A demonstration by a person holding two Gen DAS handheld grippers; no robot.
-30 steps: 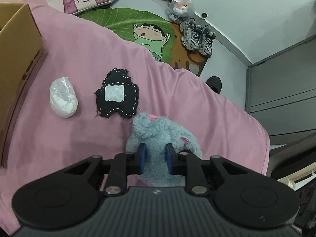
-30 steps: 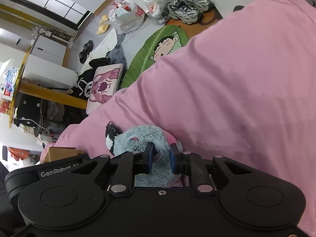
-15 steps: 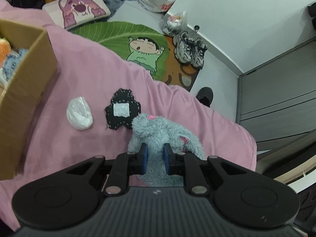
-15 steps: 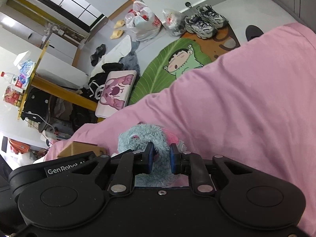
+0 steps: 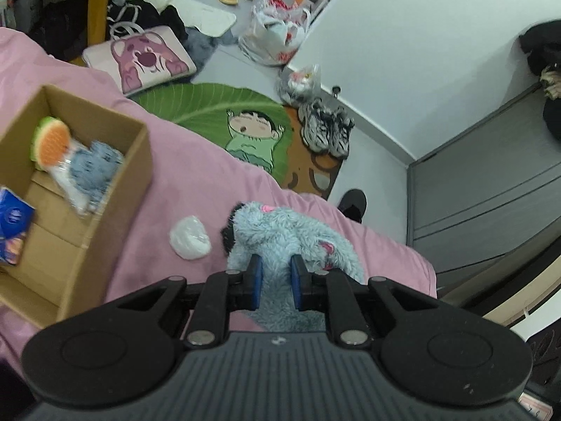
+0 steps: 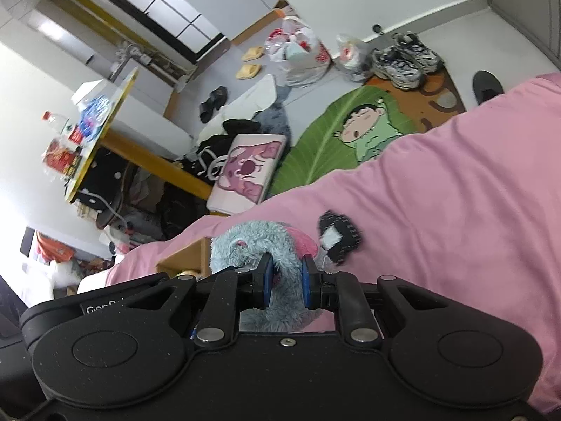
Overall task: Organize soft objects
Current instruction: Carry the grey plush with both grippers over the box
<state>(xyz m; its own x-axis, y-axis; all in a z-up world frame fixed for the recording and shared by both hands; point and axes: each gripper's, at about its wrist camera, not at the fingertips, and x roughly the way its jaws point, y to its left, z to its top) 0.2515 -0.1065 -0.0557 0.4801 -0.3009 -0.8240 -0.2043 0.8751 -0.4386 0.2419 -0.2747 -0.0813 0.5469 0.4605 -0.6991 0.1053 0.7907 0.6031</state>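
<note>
Both of your grippers squeeze the same fluffy grey-blue plush toy (image 5: 280,231). Your left gripper (image 5: 275,282) has its blue pads nearly together, with fur pinched between them. Your right gripper (image 6: 284,282) pinches it the same way. The toy sits low in the middle of both views, over the pink blanket (image 5: 196,175). Just left of it lies a small white soft lump (image 5: 189,236). A black patch with a white square (image 6: 338,236) lies to the right in the right view. The open brown cardboard box (image 5: 115,189) fills the left side, holding other soft things.
</note>
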